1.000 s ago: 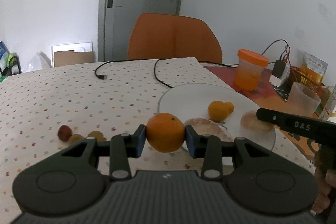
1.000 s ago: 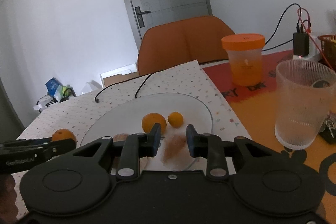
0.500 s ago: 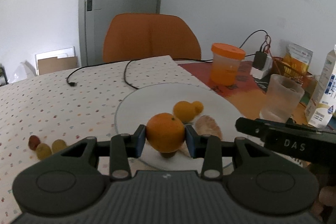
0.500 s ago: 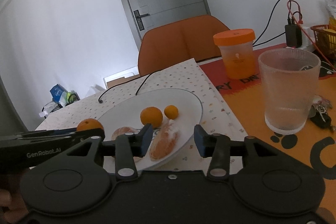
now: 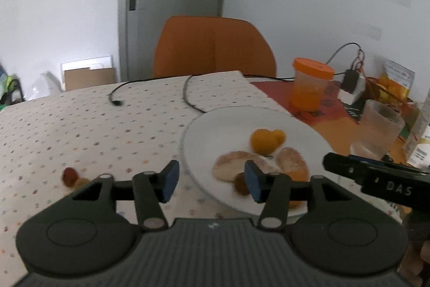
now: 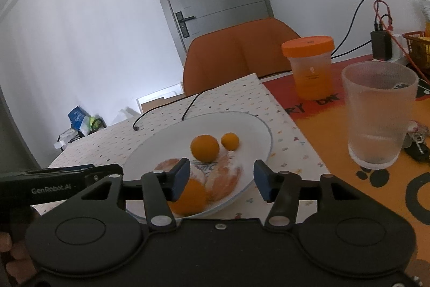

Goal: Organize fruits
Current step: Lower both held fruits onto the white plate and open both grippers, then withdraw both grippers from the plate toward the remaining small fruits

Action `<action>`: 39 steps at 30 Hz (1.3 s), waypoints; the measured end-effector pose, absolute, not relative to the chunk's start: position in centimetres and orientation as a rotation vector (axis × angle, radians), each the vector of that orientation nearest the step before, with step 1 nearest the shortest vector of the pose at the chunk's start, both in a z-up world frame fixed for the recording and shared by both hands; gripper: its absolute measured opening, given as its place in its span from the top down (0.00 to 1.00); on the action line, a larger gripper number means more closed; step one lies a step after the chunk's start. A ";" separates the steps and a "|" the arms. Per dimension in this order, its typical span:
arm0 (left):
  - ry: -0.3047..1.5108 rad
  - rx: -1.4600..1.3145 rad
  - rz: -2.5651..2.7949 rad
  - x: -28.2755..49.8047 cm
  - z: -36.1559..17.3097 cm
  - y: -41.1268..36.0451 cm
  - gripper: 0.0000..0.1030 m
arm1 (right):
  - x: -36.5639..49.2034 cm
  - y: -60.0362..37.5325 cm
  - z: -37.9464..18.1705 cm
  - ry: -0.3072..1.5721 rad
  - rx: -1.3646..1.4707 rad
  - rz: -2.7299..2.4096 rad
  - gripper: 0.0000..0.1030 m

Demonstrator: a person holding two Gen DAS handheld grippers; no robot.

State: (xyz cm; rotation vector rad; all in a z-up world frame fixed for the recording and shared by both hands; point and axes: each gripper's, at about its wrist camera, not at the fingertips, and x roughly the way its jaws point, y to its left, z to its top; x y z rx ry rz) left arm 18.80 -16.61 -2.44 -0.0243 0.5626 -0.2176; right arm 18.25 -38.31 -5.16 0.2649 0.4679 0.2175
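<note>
Both hand-held grippers are apart and empty; the loose fruits lie to the left of the left one.

The left hand-held gripper (image 5: 211,180) has its jaws wide apart with nothing between them, above the near-left rim of the plate (image 5: 193,131). The right hand-held gripper (image 6: 221,179) is also apart, over the plate's near edge. On the plate lie an orange (image 6: 188,197), peeled pieces (image 6: 225,179) and two small oranges (image 6: 204,148). The small fruits (image 5: 71,176) rest on the worktop (image 5: 80,125), left of the left gripper and near it, so I judge this hand is nearer for them.
</note>
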 end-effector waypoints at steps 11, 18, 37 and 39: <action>0.569 -0.050 -0.147 17.6 -2.4 -13.4 0.33 | 17.7 -36.1 -4.4 0.459 0.237 0.257 0.36; 0.554 -0.051 -0.113 16.2 -2.4 -11.6 0.19 | 17.3 -34.6 -4.1 0.461 0.219 0.274 0.26; 0.560 -0.114 -0.005 13.7 -2.9 -6.3 0.13 | 16.3 -29.9 -3.8 0.488 0.162 0.353 0.00; 0.561 -0.122 0.003 13.4 -3.0 -5.8 0.13 | 16.3 -29.5 -3.9 0.495 0.158 0.364 0.00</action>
